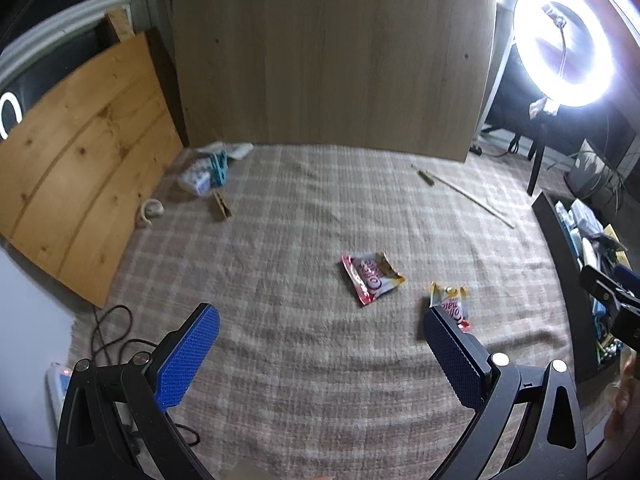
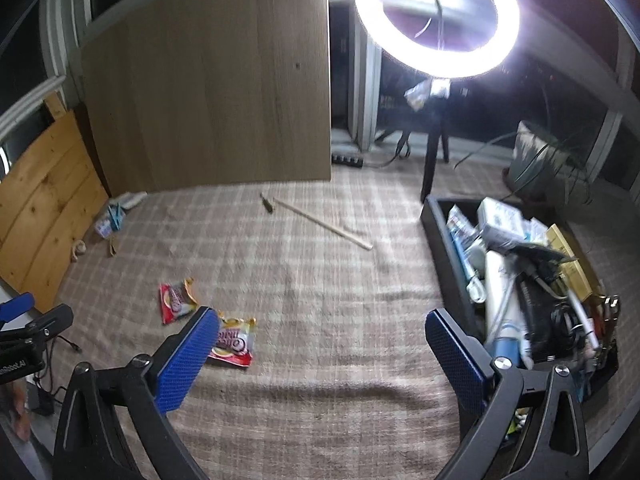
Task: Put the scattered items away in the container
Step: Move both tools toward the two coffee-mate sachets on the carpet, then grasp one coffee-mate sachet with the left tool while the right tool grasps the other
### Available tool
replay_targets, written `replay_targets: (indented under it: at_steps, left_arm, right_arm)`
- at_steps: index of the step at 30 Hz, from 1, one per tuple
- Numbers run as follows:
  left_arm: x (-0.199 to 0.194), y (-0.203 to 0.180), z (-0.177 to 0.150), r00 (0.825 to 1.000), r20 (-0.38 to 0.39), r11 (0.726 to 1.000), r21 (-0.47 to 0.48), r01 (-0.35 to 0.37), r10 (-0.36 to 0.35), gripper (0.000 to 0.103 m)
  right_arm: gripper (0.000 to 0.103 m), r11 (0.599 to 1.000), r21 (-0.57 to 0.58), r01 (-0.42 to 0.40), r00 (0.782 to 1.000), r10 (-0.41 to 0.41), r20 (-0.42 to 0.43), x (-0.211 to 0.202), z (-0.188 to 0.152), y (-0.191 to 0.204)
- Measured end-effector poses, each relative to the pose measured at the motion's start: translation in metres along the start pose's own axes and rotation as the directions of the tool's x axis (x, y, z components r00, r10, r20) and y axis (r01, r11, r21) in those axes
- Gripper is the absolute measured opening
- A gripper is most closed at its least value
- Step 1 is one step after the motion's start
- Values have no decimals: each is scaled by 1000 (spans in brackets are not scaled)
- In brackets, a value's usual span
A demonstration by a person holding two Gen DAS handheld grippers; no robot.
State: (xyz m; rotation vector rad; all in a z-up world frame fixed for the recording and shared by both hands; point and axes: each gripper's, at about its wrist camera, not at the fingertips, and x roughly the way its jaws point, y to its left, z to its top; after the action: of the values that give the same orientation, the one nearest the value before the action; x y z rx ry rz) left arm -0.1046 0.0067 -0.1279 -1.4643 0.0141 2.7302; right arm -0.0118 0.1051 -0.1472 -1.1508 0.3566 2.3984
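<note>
Near the middle of the plaid blanket (image 1: 320, 360), 2 flat red-and-yellow foil snack wrappers (image 1: 372, 279) look light, crinkly and slippery, best pinched by an edge, both grippers' jaws standing wide apart and empty.

This looks like a room in a home, set up for filming at night. A checked beige blanket (image 2: 320, 300) covers the floor or a low bed, and wooden boards lean at the back: a large pale panel (image 2: 208, 92) and a knotty pine board (image 1: 84, 160). A lit ring light (image 2: 436, 16) stands on a black tripod (image 2: 432, 160) beside dark windows (image 2: 560, 92). A potted plant (image 2: 536, 156) sits by the glass, and a power strip (image 2: 347, 159) lies along the wall. A black container (image 2: 444, 248) brims with household odds and ends, and snack wrappers (image 1: 372, 278) lie on the blanket.
</note>
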Motion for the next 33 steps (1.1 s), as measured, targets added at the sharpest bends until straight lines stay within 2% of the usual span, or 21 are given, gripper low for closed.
replay_targets:
  at_steps: [4, 5, 13, 18, 25, 33]
  left_arm:
    - [27, -3, -1, 1000, -25, 1000, 26, 12, -11, 103]
    - [34, -3, 0, 999, -34, 999, 31, 23, -22, 103]
    - [99, -11, 24, 989, -110, 983, 145, 112, -97, 103]
    - [129, -13, 35, 984, -147, 960, 242, 139, -105, 103]
    - [150, -23, 30, 980, -170, 910, 379, 165, -107, 103]
    - [162, -23, 26, 980, -176, 888, 430, 166, -98, 103]
  right_arm:
    - [75, 998, 10, -59, 995, 60, -76, 28, -4, 1]
    - [72, 997, 16, -73, 992, 74, -98, 36, -5, 2]
    - [72, 980, 39, -196, 954, 200, -222, 80, -7, 23]
    - [72, 981, 3, -195, 946, 189, -262, 105, -6, 42]
    - [72, 982, -63, -178, 940, 150, -307, 130, -12, 69]
    - [72, 982, -119, -149, 934, 100, -344, 149, -17, 84]
